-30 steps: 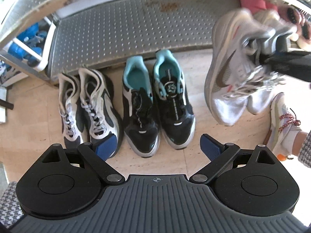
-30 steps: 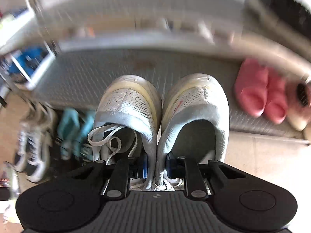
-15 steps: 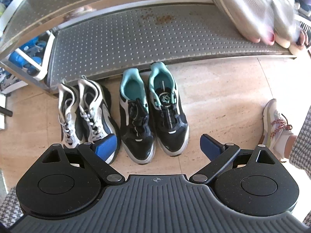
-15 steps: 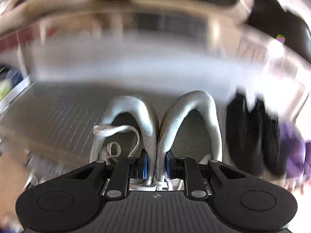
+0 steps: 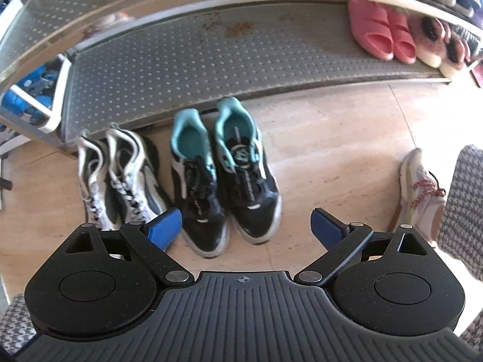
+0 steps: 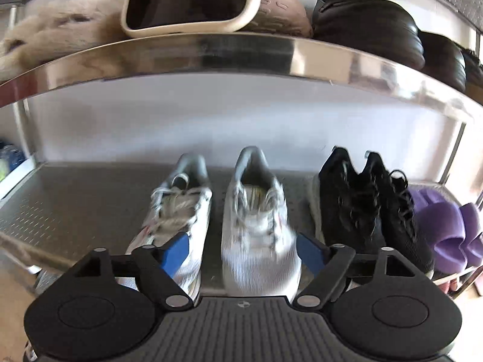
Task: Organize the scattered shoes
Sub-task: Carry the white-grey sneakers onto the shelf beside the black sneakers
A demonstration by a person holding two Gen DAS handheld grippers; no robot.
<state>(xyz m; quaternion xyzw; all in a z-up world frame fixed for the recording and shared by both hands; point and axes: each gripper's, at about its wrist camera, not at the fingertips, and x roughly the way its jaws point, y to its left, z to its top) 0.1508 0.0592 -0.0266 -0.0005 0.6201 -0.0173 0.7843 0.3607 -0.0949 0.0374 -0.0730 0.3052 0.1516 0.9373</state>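
1. Fingers: the right gripper (image 6: pixel 241 252) has its blue pads (image 6: pixel 175 253) spread wide with nothing between them; the left gripper (image 5: pixel 246 230) is just as wide apart and holds nothing either.
2. Pose, right: held level in front of the middle shelf (image 6: pixel 75 208) of the steel shoe rack, fingers pointing in towards the back wall.
3. Pose, left: held above the tiled floor (image 5: pixel 332 157), tilted down, fingers pointing at the bottom shelf (image 5: pixel 187 60).
4. Hard to see: the white sneakers (image 6: pixel 256 226) are motion-blurred; toe of the left one sits behind the left pad, toe edge of the right one is cut by the gripper body. Top-shelf items are blurry: a cream bin (image 6: pixel 193 3), something fluffy, dark shoes.
5. A houndstooth trouser leg (image 5: pixel 465 199) and a worn white sneaker with red laces (image 5: pixel 422 193) are cut off at the right edge of the left view.
6. White sneakers stand side by side on the middle shelf, toes outward, right one between the right pads, not touched as far as I can tell. Black sneakers (image 6: pixel 371 208) beside them, purple slides (image 6: pixel 446 226) further right.
7. Black-and-teal sneakers (image 5: pixel 223 178) on the floor by the bottom shelf, between and beyond the left pads; black-and-white sneakers (image 5: pixel 120 172) beside them, partly behind the left pad.
8. Pink slides (image 5: pixel 380 30) on the bottom shelf, far right.
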